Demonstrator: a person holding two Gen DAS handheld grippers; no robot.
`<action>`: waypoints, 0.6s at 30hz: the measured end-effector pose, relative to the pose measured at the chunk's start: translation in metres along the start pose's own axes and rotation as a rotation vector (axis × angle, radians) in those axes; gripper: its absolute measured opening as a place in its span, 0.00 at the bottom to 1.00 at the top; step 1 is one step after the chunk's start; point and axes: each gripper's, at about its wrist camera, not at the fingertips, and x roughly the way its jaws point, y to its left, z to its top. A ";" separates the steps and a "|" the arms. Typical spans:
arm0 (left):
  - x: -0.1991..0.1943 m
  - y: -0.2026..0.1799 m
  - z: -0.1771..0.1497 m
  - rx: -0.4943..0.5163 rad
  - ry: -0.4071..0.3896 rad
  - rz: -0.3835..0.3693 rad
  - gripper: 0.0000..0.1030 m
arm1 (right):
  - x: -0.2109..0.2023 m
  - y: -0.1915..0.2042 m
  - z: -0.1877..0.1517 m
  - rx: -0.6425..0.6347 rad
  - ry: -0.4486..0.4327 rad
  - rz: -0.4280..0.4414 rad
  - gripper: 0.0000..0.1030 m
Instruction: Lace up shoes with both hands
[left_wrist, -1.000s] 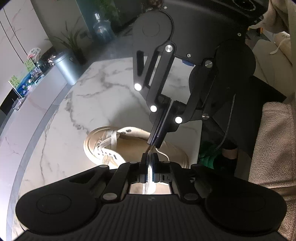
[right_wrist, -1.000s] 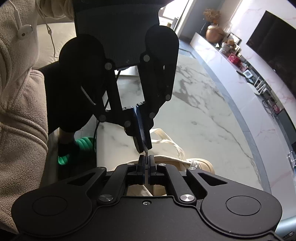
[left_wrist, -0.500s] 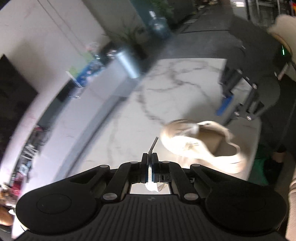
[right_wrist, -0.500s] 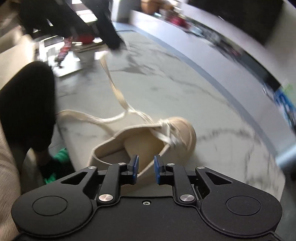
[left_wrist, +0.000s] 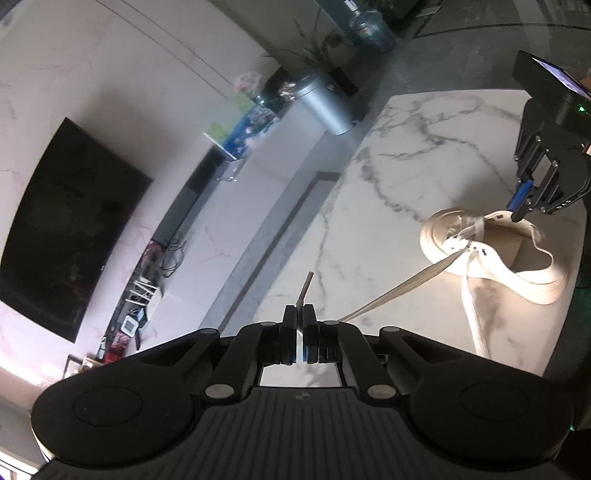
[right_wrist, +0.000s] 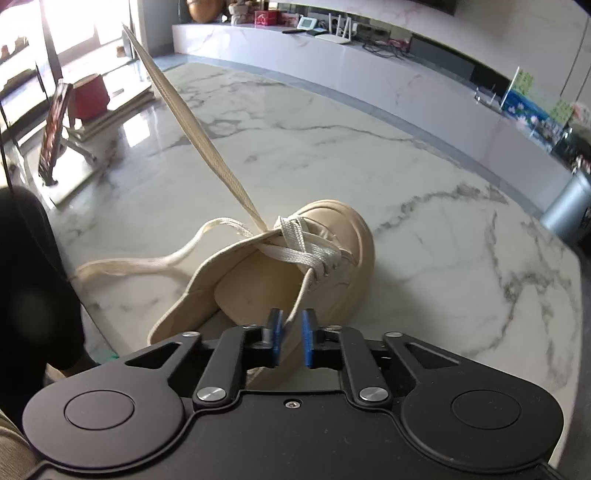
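A beige shoe (right_wrist: 332, 236) lies on the marble table (right_wrist: 406, 166), toe pointing away from me in the right wrist view. My left gripper (left_wrist: 298, 325) is shut on one lace end, whose tip (left_wrist: 306, 288) sticks out past the pads. That lace (left_wrist: 399, 288) runs taut to the eyelets of the shoe (left_wrist: 517, 266) and shows in the right wrist view as a band (right_wrist: 192, 125) rising to the upper left. My right gripper (right_wrist: 291, 341) hovers at the shoe's near side. Its jaws are closing around a lace strand (right_wrist: 306, 284), with a gap still showing beside it. Another lace length (right_wrist: 147, 264) lies loose on the table.
A phone on a stand (right_wrist: 55, 125), a red pot (right_wrist: 88, 96) and flat books stand at the table's far left. A grey bin (left_wrist: 325, 107) stands on the floor beyond the table edge. A person's dark-clad leg (right_wrist: 29, 277) is close on the left.
My left gripper has risen and drawn away from the shoe with the lace end, pulling the lace taut. My right gripper let go, rolled, and dropped to the shoe's side around another strand.
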 end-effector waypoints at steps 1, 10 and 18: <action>-0.001 0.000 -0.001 0.000 0.000 0.003 0.02 | 0.000 0.000 0.000 -0.001 0.000 -0.002 0.05; -0.008 -0.006 0.004 0.003 -0.029 0.010 0.02 | -0.004 0.001 0.001 -0.013 -0.004 0.000 0.04; -0.002 -0.028 0.025 -0.009 -0.122 -0.124 0.02 | -0.008 -0.005 0.007 0.009 -0.034 0.030 0.05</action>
